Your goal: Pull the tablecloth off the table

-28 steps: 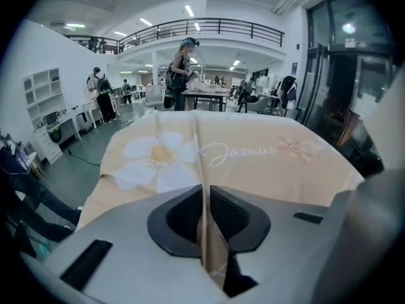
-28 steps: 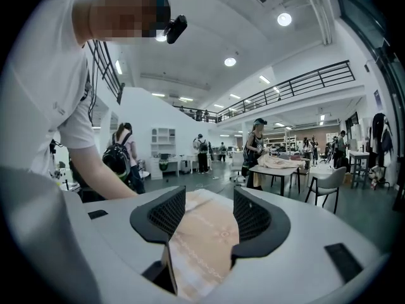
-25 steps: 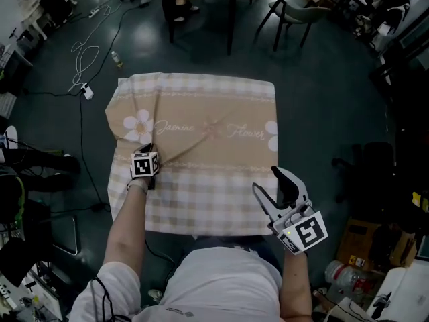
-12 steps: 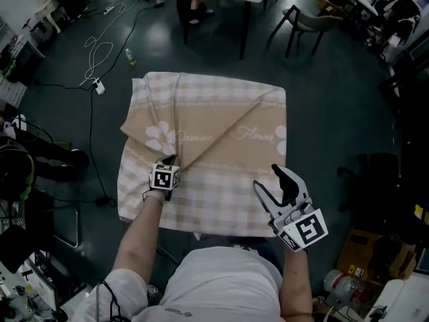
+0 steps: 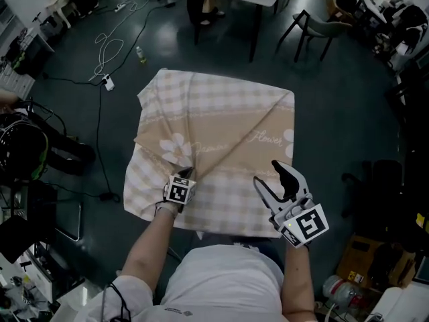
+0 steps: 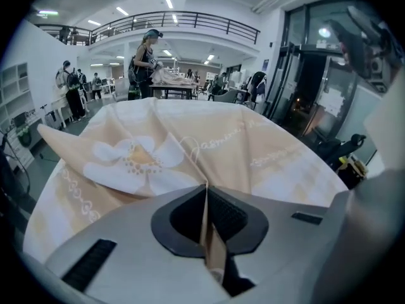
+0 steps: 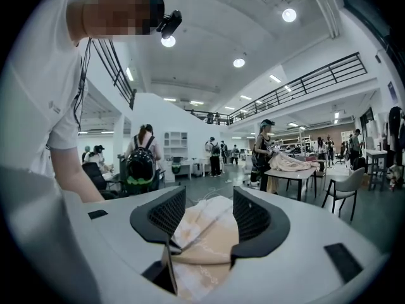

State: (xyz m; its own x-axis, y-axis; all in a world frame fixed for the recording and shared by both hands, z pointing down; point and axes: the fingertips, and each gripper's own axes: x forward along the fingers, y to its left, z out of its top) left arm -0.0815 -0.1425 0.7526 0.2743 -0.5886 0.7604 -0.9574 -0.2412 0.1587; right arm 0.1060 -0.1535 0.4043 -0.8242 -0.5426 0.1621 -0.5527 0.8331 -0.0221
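Left gripper (image 5: 188,174) was clamped shut on pinched ridge of tablecloth (image 5: 228,123) at its near-left part. The fold sat between pads in left gripper view. Cloth was beige check with flower print, spread at scene centre, creases running from pinch to far-right corner. Right gripper (image 5: 270,174) was over near-right edge, jaws wide apart, gripping nothing.

tablecloth (image 5: 228,113) in the middle, chair (image 5: 325,27) behind right, power strip (image 5: 107,82) behind left
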